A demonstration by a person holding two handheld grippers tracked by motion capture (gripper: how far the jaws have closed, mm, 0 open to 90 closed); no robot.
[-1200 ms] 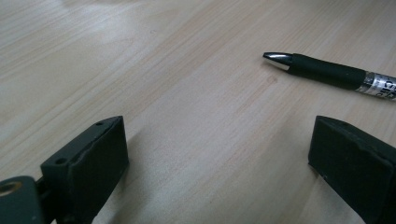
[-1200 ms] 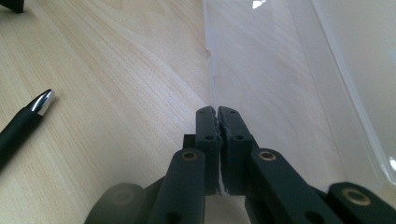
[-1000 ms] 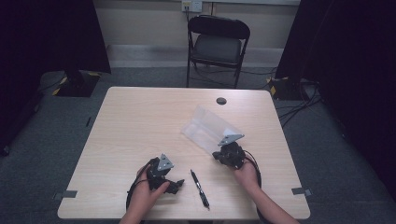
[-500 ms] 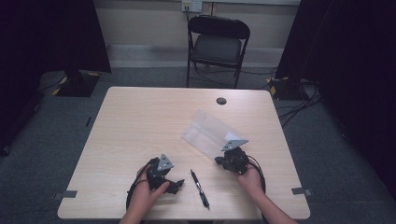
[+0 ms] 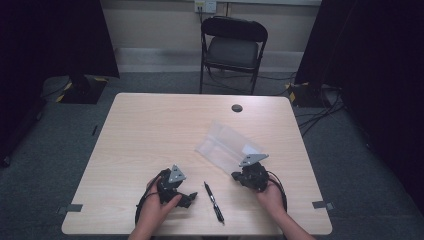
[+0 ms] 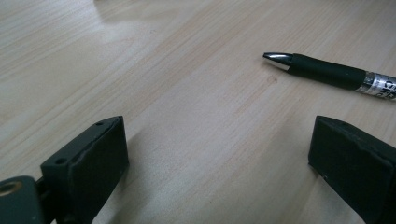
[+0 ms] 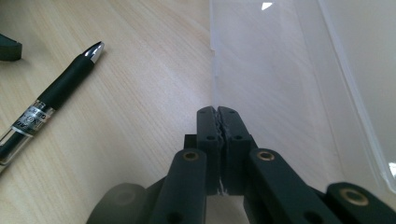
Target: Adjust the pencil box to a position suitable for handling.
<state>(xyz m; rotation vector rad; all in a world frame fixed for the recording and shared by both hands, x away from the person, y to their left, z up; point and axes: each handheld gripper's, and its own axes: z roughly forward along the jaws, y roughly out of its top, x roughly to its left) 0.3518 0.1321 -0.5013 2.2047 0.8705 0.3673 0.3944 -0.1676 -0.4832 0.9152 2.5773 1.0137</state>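
A clear plastic bag (image 5: 225, 145) lies flat on the right half of the wooden table (image 5: 160, 130). My right gripper (image 5: 236, 175) is shut on the bag's near edge; in the right gripper view the jaws (image 7: 218, 112) meet with the clear bag (image 7: 280, 84) pinched between them. A black pen (image 5: 213, 201) with a silver tip lies near the front edge between both hands. My left gripper (image 5: 189, 199) rests on the table just left of the pen, its jaws wide open (image 6: 219, 154) with bare wood between them. The pen (image 6: 327, 72) lies beyond the jaws, and the pen (image 7: 56, 91) lies left of the right gripper.
A small black round disc (image 5: 237, 108) sits near the table's far edge. A black folding chair (image 5: 233, 47) stands behind the table. Grey tape marks (image 5: 320, 204) are at the front corners. Cables (image 5: 320, 110) lie on the floor at the right.
My right gripper has drawn back toward the front edge and slightly right, with the bag's edge coming along. The left gripper and the pen have stayed put.
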